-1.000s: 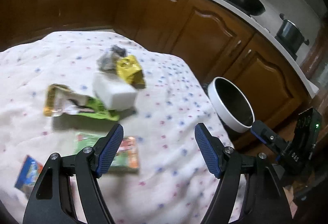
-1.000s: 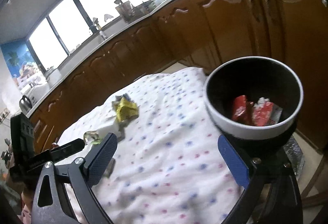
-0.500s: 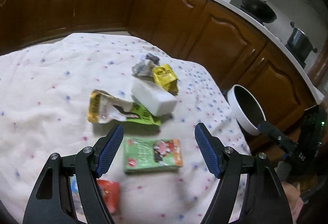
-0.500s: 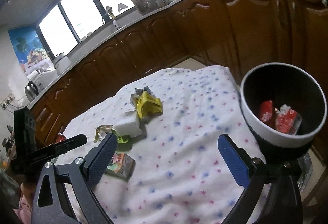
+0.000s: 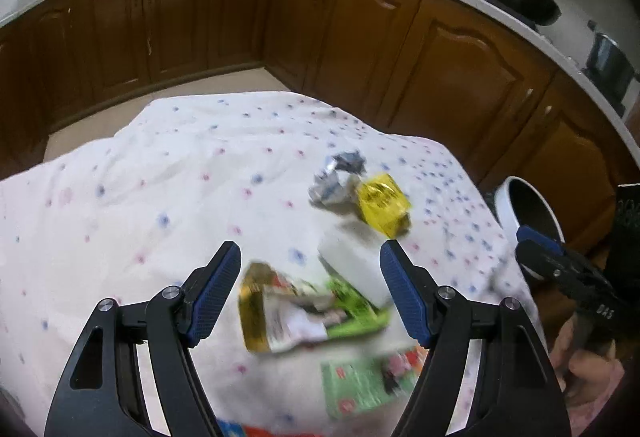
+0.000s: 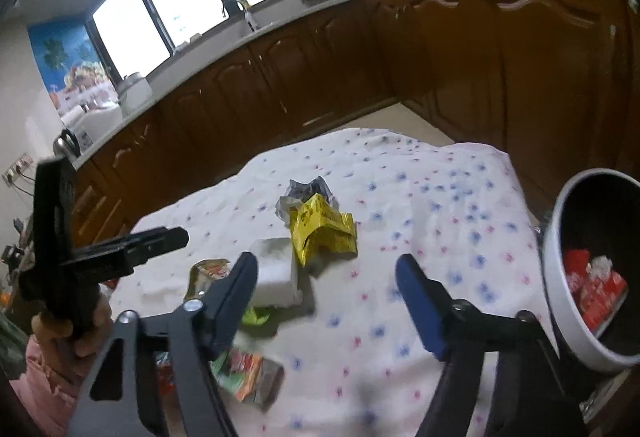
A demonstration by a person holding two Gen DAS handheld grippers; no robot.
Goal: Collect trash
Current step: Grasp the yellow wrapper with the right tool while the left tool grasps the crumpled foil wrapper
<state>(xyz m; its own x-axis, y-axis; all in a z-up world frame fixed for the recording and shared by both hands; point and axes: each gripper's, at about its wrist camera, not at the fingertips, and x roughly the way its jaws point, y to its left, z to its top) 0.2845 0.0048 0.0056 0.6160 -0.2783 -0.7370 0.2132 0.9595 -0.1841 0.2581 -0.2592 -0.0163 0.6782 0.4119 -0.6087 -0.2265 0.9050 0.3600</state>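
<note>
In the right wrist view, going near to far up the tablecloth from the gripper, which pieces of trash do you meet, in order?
Green and orange packet → white block → yellow wrapper → crumpled silver wrapper. The green and gold pouch sits level with the white block, so it is left out.

The left gripper (image 5: pixel 310 291) points forward and downward with its two blue-padded fingers (image 5: pixel 212 293) spread apart and nothing between them. In the right wrist view it shows from the side as a black frame, gripped by the person's left hand (image 6: pixel 80 333) above a pink sleeve (image 6: pixel 44 389). The right gripper (image 6: pixel 326 303) also tilts downward; its jaws have just been closing, yet the blue pads (image 6: pixel 420 301) stand well apart and clasp nothing. In the left wrist view the right hand (image 5: pixel 588 361) wraps its handle at the right edge.
</note>
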